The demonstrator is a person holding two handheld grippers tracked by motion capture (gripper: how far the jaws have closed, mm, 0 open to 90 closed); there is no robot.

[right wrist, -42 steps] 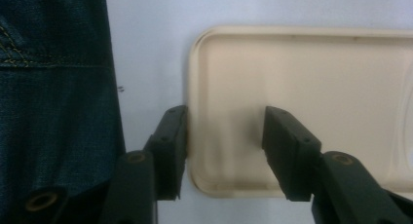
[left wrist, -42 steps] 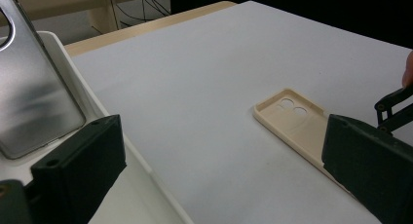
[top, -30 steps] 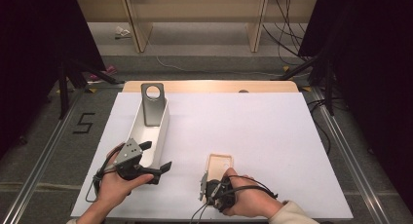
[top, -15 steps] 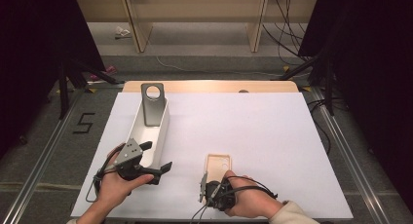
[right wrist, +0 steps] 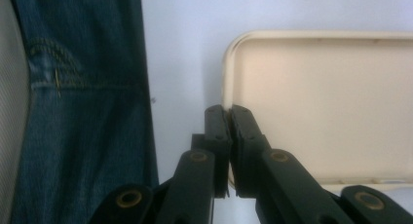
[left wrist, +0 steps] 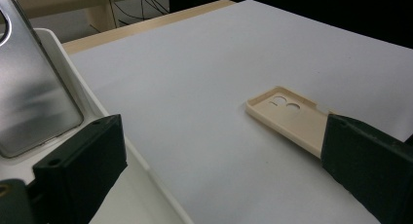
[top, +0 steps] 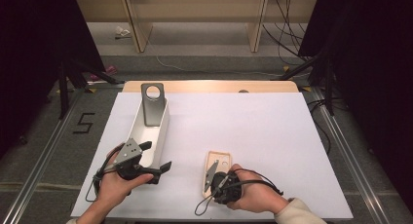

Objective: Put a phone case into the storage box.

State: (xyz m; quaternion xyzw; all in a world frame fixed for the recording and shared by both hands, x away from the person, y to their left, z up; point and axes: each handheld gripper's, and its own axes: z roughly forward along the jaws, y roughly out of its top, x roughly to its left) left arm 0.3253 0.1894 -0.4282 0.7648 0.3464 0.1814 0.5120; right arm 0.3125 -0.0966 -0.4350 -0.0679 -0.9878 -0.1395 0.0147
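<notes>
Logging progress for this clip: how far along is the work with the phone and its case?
Done: the right gripper is shut on the edge of the beige phone case, which lies on the white table. In hand: that pinch. The left gripper stands open beside the white tray. Left: the phone leans in the tray, uncased.

the phone case (top: 216, 171) is a pale cream beige, plain, with no print. the phone (top: 152, 103) standing in the tray is a brushed silver grey with a dull sheen. the tray (top: 158, 136) is white. both the left gripper (top: 157, 158) and the right gripper (right wrist: 226, 112) have black jaws; the left one carries a grey plate, and the right shows brass-coloured rivets. the table sheet (top: 253, 131) is plain white, with a light wood edge (top: 209, 86) at the far side. the jeans (right wrist: 78, 112) are dark blue denim with tan stitching. the sleeve (top: 299, 213) is off-white.
</notes>
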